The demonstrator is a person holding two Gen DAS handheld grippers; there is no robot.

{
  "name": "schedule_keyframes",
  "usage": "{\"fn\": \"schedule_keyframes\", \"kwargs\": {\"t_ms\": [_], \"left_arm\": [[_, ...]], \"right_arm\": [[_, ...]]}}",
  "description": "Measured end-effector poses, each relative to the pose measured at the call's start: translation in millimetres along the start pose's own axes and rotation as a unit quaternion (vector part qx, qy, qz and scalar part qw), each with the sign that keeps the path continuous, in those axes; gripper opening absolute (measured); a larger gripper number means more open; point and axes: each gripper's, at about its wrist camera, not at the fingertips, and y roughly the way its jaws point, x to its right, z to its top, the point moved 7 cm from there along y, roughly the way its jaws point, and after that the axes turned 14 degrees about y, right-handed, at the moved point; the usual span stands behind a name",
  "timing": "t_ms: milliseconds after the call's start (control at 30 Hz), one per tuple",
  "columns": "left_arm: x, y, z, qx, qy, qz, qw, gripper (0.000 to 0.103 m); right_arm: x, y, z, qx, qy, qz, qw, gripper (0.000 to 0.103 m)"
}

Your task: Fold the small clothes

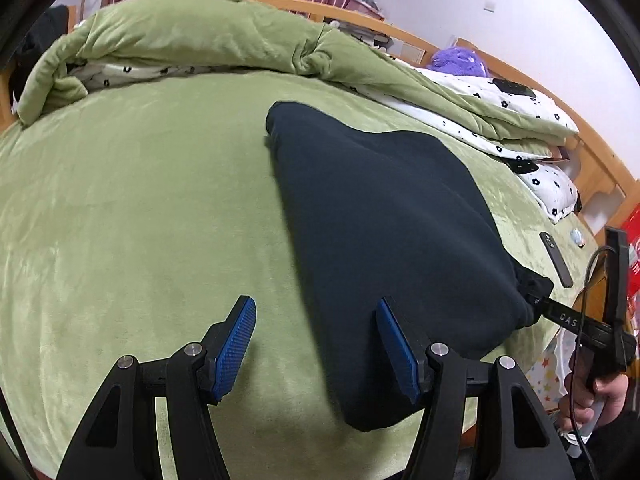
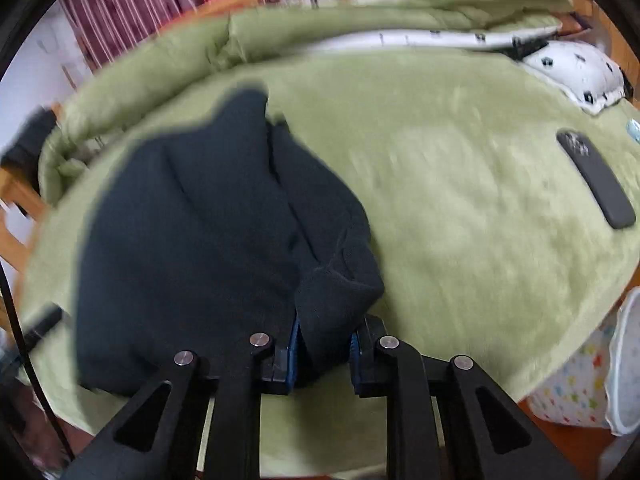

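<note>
Left gripper (image 1: 316, 340) spread wide, empty, dark garment (image 1: 384, 216) under right-hand finger; right gripper (image 2: 324, 344) clamped on garment's edge.

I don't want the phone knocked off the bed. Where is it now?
The phone lies flat on the green blanket, far right in the right wrist view, near the bed's edge below the spotted pillow, apart from the dark garment.

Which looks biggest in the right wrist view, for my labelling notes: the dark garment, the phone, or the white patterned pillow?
1. dark garment, by far, though nearest the camera.
2 and 3. phone and white patterned pillow look alike; the pillow lies farther off and blurred, so unranked.
</note>
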Motion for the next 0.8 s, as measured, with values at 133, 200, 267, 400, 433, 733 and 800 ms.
{"fn": "schedule_keyframes", "kwargs": {"t_ms": [133,200,267,400,433,733,800], "left_arm": [[-6,1,1,0.002,-0.001,-0.002,1.0000,0.061],[-7,3,4,0.003,0.003,0.009,1.0000,0.061],[-8,5,7,0.003,0.004,0.016,0.9999,0.061],[-10,9,8,-0.001,0.005,0.026,0.9997,0.061],[-10,9,8,-0.001,0.005,0.026,0.9996,0.061],[-9,6,5,0.002,-0.001,0.013,0.9999,0.061],[-5,7,4,0.001,0.001,0.011,0.9999,0.061]], "right_arm": [[-11,-39,26,0.077,-0.020,-0.002,0.997,0.045],[-30,-49,36,0.102,-0.053,0.016,0.993,0.046],[-50,-40,40,0.089,-0.079,0.044,0.992,0.047],[-67,18,35,0.030,-0.102,0.024,0.994,0.047],[-68,31,33,0.019,-0.104,0.016,0.994,0.039],[-43,26,53,0.045,-0.056,0.064,0.995,0.007],[-39,53,40,0.005,-0.061,0.025,0.998,0.009]]}}
